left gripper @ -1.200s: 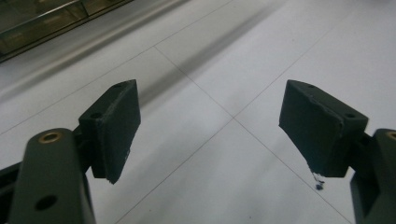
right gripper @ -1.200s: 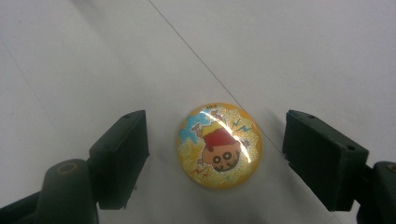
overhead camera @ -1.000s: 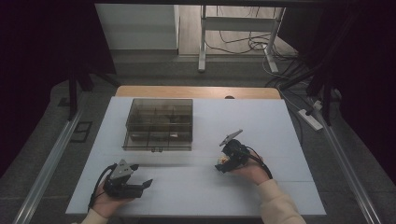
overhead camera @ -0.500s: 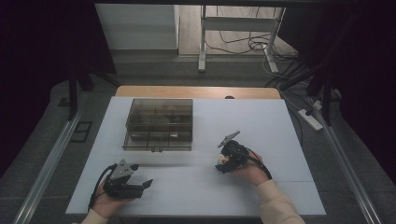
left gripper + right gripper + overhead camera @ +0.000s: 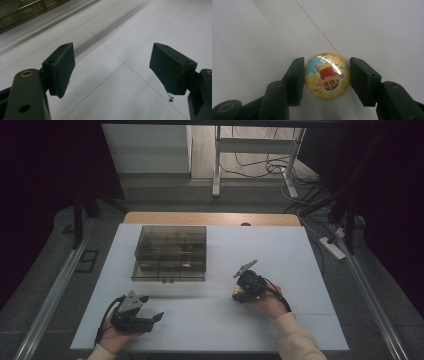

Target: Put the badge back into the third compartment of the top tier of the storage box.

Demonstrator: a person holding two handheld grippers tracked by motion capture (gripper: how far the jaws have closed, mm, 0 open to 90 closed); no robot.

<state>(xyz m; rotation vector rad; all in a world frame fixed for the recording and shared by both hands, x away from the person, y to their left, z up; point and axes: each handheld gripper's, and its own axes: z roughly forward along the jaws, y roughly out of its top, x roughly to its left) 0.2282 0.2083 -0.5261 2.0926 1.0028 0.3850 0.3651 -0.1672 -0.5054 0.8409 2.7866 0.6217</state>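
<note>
Two black jaws of the right tool are straddling a round yellow cartoon badge that is lying flat on the white desk, well to the right of the clear compartment box and nearer the person than it. The jaws have just been closing, with the badge between them; the left pad is sitting against its rim while the right pad is showing a thin gap, so the badge is not yet clamped. To do this pinch well, the jaws should probably be kept low and level with the desk, centred on the widest part of the disc, and squeezed slowly so the domed, glossy edge is not squirting out. The left tool is lying released, jaws wide over bare desk, below the box's left corner. Against the earlier high view, both hands are sitting where they were; the narrowing right jaws are the one change.
</note>
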